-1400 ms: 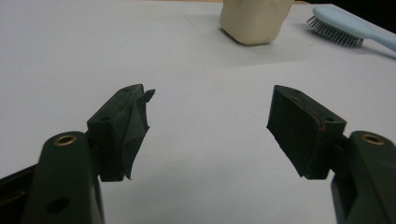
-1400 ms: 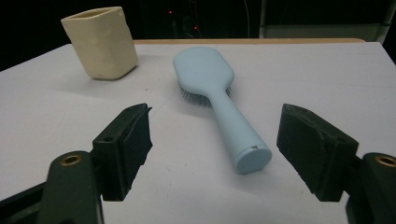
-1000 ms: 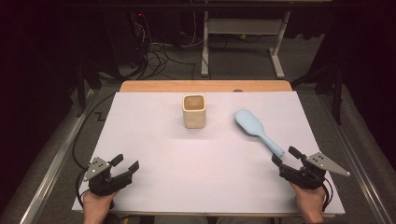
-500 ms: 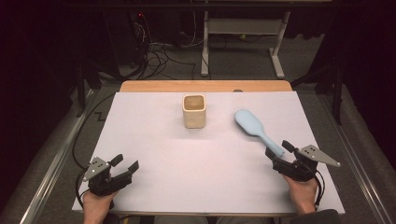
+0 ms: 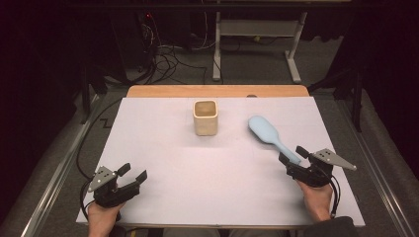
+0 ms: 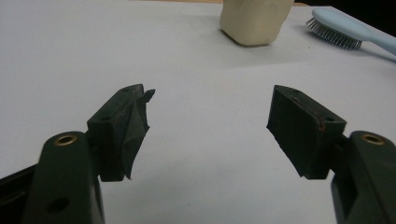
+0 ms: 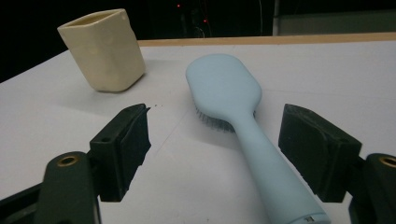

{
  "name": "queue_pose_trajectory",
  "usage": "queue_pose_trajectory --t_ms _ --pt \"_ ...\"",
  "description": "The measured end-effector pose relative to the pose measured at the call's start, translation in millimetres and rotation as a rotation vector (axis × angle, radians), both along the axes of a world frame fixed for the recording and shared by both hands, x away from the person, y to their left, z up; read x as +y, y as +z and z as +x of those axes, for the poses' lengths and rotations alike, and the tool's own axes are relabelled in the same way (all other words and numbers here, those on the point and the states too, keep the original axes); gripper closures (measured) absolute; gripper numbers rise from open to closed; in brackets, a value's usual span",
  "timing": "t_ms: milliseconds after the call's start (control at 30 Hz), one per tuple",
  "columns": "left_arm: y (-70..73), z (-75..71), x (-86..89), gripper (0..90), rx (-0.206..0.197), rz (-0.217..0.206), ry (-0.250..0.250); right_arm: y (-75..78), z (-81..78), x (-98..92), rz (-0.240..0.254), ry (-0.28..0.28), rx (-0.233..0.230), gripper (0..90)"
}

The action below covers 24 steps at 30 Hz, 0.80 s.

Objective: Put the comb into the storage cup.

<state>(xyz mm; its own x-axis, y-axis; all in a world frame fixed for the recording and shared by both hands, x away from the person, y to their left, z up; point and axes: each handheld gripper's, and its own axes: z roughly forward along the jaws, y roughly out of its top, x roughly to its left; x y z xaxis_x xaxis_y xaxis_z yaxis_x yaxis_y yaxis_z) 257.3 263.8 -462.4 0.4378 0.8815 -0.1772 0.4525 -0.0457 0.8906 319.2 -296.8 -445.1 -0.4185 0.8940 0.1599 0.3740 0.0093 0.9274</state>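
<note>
On the white counter (image 5: 163,148) I have the blue brush (image 5: 269,137) lying bristles down at the right, its head toward the far edge and its handle running back toward my right gripper (image 5: 294,158). From the high view that gripper sits at the near right, its jaws parted on either side of the handle's end. Along the right gripper view, the brush (image 7: 243,126) runs up the middle: the handle passes between the two black jaws, nearer the right one, with clear counter showing between it and the left jaw. I can't see either pad pressing on it, so I read the jaws as wide apart and holding nothing; whether the right pad touches the handle I cannot tell.

Beyond the brush head, to its left, stands the cream cup (image 7: 103,49), upright and apart from the brush. From the high view the cup (image 5: 205,117) is near the middle of the far half of the counter, with the brush just to its right.

My left gripper (image 5: 133,174) rests at the near left corner, well apart from both things. Its own view shows the jaws spread wide over bare counter, nothing between them, with the cup (image 6: 254,21) and the brush (image 6: 348,32) far off at the top
</note>
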Motion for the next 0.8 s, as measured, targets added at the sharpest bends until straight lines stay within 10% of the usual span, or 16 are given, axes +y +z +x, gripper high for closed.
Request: queue_pose_trajectory --t_ms 533,800 --pt "0.0 -0.5 -0.2 29.3 -0.001 -0.003 -0.002 6.0 18.9 6.6 -0.018 -0.013 0.088 22.7" --pt "-0.6 0.5 0.1 29.2 0.01 -0.001 -0.001 18.0 34.2 10.3 -0.133 0.032 0.166 30.6"
